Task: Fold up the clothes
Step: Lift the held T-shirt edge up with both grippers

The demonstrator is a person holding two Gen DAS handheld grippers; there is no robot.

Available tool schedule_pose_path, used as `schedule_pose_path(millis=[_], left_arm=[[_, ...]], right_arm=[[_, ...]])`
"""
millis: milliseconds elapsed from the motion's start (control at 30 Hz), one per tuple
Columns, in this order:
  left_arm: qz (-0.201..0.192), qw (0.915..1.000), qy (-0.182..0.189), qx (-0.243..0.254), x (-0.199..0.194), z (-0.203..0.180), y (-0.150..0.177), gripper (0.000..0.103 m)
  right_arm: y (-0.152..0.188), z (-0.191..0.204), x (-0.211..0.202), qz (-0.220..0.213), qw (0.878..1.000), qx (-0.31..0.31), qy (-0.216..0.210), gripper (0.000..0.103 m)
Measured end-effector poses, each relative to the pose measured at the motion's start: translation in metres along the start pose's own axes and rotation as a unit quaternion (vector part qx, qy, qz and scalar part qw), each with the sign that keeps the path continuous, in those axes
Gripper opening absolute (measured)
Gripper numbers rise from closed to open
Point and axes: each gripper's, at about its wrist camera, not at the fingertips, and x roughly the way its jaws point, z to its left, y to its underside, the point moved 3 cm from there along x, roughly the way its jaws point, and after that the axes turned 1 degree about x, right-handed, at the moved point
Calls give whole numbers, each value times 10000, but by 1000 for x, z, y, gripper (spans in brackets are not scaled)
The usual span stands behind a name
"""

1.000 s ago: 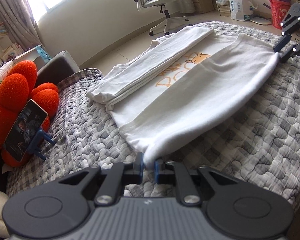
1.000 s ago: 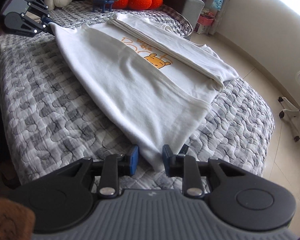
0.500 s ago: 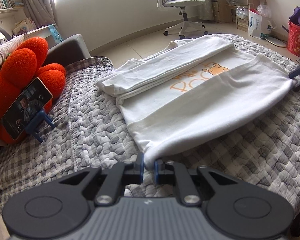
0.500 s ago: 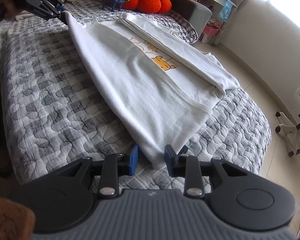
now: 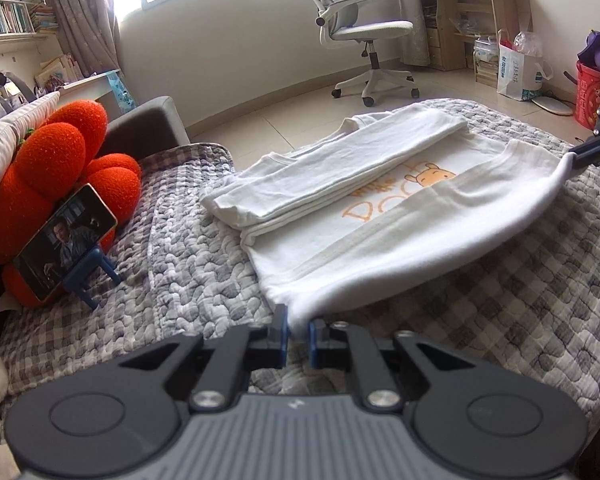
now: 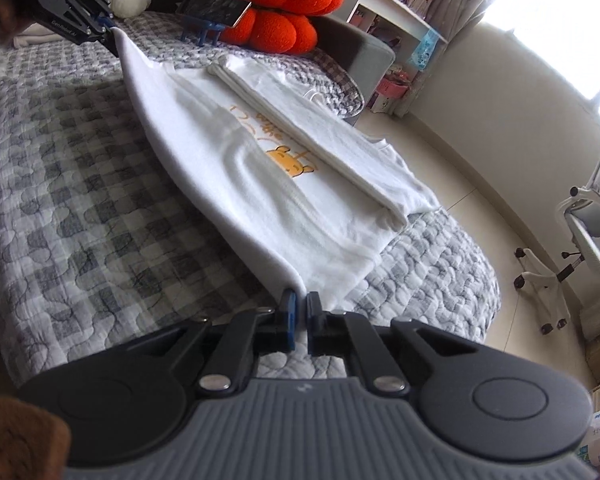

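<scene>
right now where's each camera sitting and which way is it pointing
Left wrist: rides the left gripper, looking down over the white t-shirt toward the office chair; the right gripper shows far right.
Right wrist: rides the right gripper, facing the orange cushion; a hand shows top left.
Shared: the shirt, the phone, the bed.

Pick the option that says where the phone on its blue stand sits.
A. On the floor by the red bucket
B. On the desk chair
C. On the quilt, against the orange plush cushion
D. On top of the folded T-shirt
C: the phone stands on the quilt, leaning against the orange plush cushion, well clear of the T-shirt.
</scene>
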Motion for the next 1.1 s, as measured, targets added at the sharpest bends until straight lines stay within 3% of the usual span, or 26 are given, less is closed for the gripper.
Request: schedule_pose_path(millis=[200,633,1100], left_arm=[[-119,9998,-53,-179,1,7,-8,10],[-341,9935,109,-1081,19,41,-41,10],[-715,9693,769,-2225,66,91,-70,9]], right_arm=[[-14,-14,-7,-368,9985,304,283,4],[-51,-45,5,-782,9899,605,1013,4],[-90,-92,57,-755,9805,1041,1487,4]])
